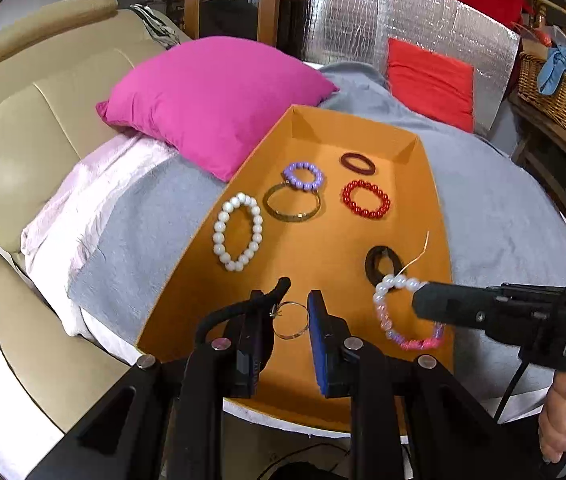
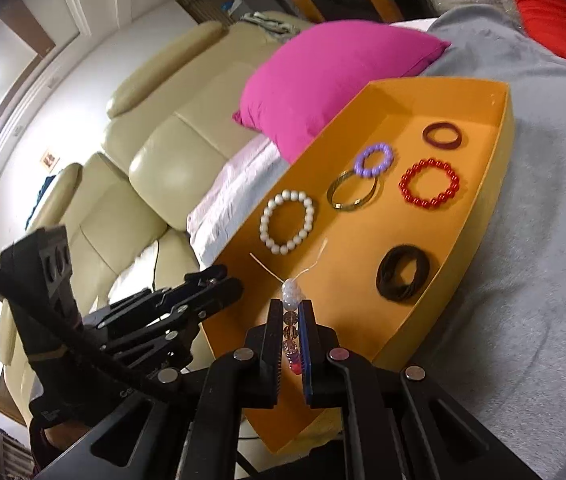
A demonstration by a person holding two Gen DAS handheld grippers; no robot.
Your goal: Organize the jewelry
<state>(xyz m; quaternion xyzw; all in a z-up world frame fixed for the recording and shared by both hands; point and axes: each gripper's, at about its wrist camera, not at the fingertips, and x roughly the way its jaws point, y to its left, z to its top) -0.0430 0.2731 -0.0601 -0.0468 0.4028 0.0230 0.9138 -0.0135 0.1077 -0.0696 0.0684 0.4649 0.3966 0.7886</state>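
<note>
Item: orange tray on a grey blanket, holding the sorted jewelry.

- Far end: maroon ring, purple bead bracelet overlapping a gold bangle, red bead bracelet.
- Left: white pearl bracelet. Right: black hair ties.
- Your right gripper is clamped on the pink-and-pearl bracelet, held over the tray's near right part, loose cord ends sticking out.
- Your left gripper stands open around a thin silver ring that lies near the tray's near edge; whether a pad touches it cannot be told.

Risks: the bracelet's untied cord may let beads slide off if you shake or drag it. Releasing it where it hangs would likely land it on the hair ties. Closing the left gripper could flip the thin ring.

Unclear: the bracelet's gripped section is hidden by the pads; the tray's near corner is cut off by the grippers.
</note>
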